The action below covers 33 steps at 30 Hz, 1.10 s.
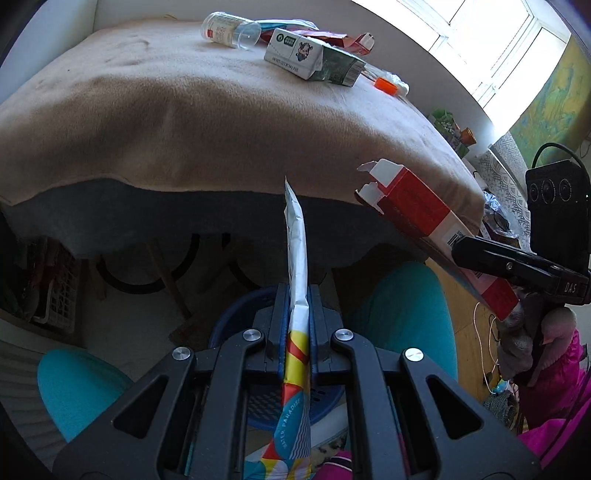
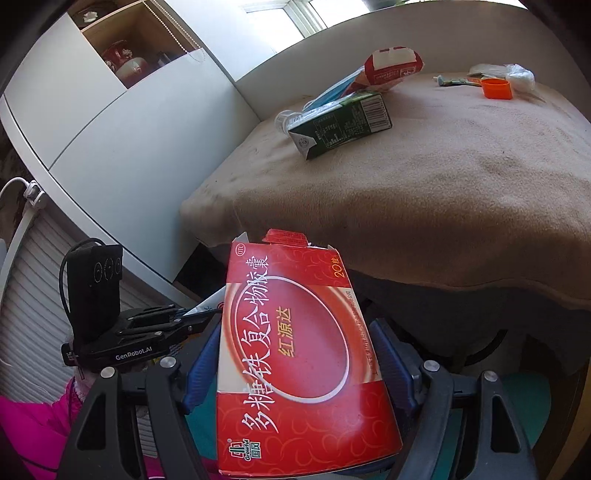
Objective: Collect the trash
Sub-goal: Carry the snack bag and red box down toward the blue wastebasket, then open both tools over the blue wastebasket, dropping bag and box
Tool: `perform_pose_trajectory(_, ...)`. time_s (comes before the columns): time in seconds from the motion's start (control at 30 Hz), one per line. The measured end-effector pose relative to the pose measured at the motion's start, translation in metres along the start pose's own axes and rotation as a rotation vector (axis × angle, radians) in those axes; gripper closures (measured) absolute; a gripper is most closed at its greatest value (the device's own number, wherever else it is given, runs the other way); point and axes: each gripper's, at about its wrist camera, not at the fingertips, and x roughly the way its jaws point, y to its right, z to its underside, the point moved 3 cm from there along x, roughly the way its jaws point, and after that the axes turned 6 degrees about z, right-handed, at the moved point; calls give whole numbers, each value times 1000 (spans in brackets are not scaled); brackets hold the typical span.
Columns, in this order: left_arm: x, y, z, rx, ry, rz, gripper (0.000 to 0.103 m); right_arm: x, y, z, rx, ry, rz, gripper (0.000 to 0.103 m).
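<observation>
2 grippers loaded: left gripper (image 1: 297, 295) pinching wrapper (image 1: 296, 236) (flattened), right gripper (image 2: 295, 354) clamping red box (image 2: 295, 350).

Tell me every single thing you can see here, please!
wrapper: one, silver with bright print, pinched in the left gripper.
medicine box: one, red, flaps open, between the right gripper's pads.
milk carton: one, green and white, lying on the blanket.
plastic bottle: one, clear, lying beside the carton.
red packet: one, red and white, behind the carton.
cap: one, orange, far side of the blanket.
blanket: one, beige, covering the table.
basket: one, blue, below the left gripper.
left gripper: black, shut on the wrapper.
right gripper: black with blue pads, shut on the box.
</observation>
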Motion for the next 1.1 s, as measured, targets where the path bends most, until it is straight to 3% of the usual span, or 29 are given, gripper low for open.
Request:
perform_pose_trajectory(0.23, 41, -15, 28, -58, -129, 3, 96, 40, 12, 28, 60, -87, 37, 24)
perform_pose_trajectory(0.53, 81, -23, 52, -68, -267, -32, 96, 84, 26, 63, 64, -199, 145, 24)
perform_pose_trajectory(1.1, 113, -33, 68, -66, -338, -78, 96, 119, 44, 94, 76, -299, 201, 23)
